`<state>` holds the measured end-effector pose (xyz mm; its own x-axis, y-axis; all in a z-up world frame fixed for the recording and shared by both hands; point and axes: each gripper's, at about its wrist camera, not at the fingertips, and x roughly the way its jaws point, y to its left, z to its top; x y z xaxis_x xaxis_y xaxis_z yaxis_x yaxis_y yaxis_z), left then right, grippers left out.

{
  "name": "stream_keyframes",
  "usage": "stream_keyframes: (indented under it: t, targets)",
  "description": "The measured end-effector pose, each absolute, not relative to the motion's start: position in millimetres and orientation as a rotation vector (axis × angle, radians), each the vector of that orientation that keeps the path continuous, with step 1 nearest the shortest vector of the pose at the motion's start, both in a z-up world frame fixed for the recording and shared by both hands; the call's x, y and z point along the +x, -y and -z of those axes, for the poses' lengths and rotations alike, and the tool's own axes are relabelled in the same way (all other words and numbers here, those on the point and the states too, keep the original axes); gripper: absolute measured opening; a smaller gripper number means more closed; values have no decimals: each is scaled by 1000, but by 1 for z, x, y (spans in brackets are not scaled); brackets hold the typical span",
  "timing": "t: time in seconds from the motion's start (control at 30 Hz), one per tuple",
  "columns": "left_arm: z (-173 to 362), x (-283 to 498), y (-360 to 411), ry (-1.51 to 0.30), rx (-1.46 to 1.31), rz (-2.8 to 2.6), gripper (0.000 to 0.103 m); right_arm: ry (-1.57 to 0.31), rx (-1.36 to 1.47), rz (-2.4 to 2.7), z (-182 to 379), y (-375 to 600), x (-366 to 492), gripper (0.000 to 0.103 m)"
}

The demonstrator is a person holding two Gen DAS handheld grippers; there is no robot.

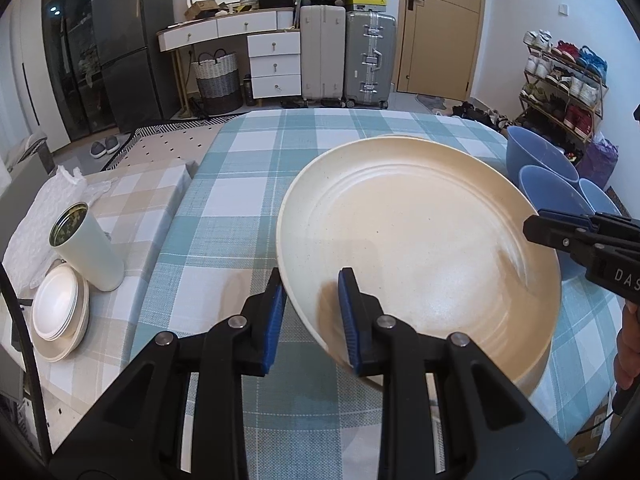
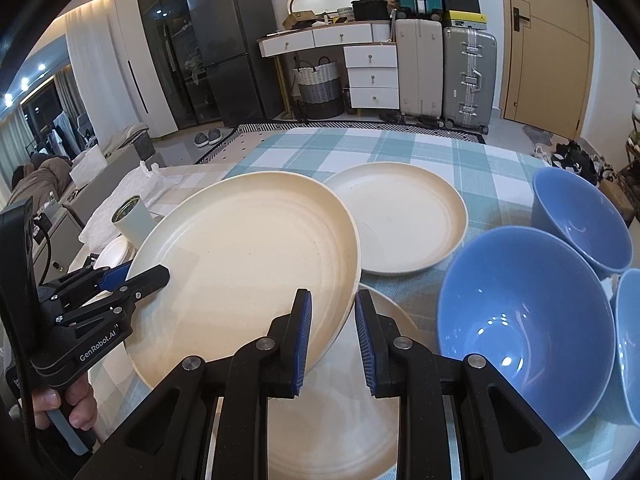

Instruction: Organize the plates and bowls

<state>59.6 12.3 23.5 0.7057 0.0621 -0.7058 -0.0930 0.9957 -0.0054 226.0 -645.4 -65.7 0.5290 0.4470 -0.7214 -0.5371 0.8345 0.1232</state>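
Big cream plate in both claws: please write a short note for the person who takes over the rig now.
Left claw: shut on the big cream plate, at its left rim.
Right claw: shut on the same plate, at its right rim.
The plate is tilted, lifted above the table.
Second cream plate lies on the checked cloth; another lies under the lifted one.
Blue bowls stand at the right, unstacked.
Left: set the plate down, stack plates, nest bowls.
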Motion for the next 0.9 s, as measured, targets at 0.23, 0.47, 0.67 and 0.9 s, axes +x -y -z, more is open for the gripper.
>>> stream_keyframes:
  t: [0.23,0.47,0.67,0.9]
  targets:
    - [-15,62,4,-800,3,-63,23,-828,-113,-559,71,663,217,23]
    - [-5,60,13,-820,24,-50,24,-838,-106,-535,81,673,210,23]
    - [2,60,21,-827,53,-53,24,-848,-110,-518,90,679,207,23]
    - [10,62,28,-847,63,-32,24,-860,-108,-502,98,685,204,23]
